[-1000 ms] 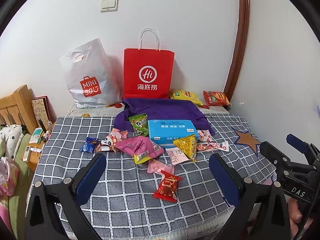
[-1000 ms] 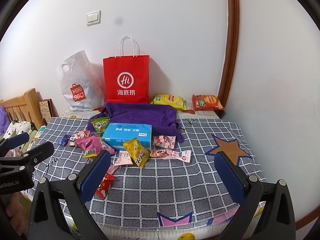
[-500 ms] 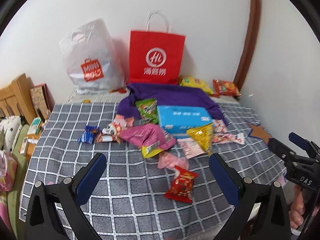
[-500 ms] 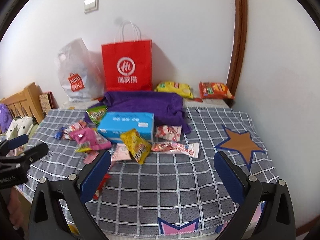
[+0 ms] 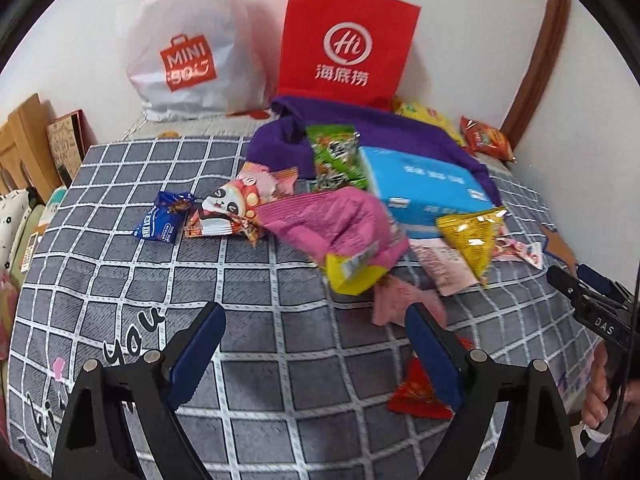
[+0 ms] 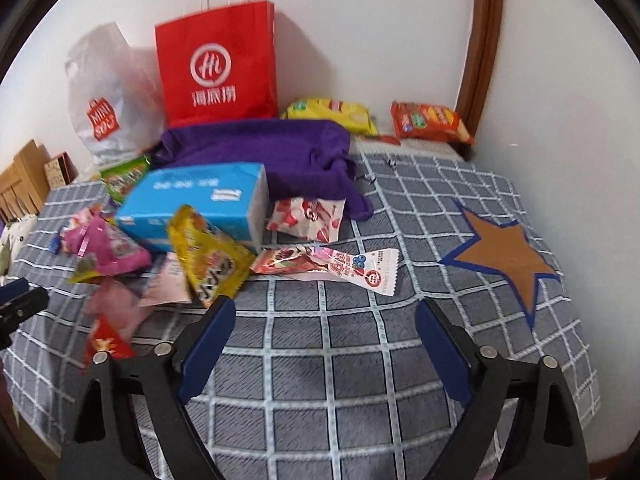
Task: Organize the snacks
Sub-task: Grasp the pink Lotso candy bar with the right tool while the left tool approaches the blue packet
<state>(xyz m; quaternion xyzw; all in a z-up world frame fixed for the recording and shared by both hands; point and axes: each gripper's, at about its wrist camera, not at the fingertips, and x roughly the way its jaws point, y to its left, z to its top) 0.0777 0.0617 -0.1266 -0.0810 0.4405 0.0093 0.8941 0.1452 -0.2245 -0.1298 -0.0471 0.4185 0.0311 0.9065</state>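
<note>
Several snack packets lie scattered on a grey checked cloth: a pink bag, a green packet, a yellow packet, a panda packet, a small blue packet and a red packet. A blue box sits among them. My left gripper is open and empty over the cloth, short of the pink bag. My right gripper is open and empty, just short of a long candy packet and the yellow packet.
A red paper bag and a white plastic bag stand against the back wall behind a purple cloth. A yellow chip bag and an orange packet lie at the back right. A wooden headboard is at left.
Both grippers have moved forward and down toward the snacks, which now look much larger. Both stay open and empty.
</note>
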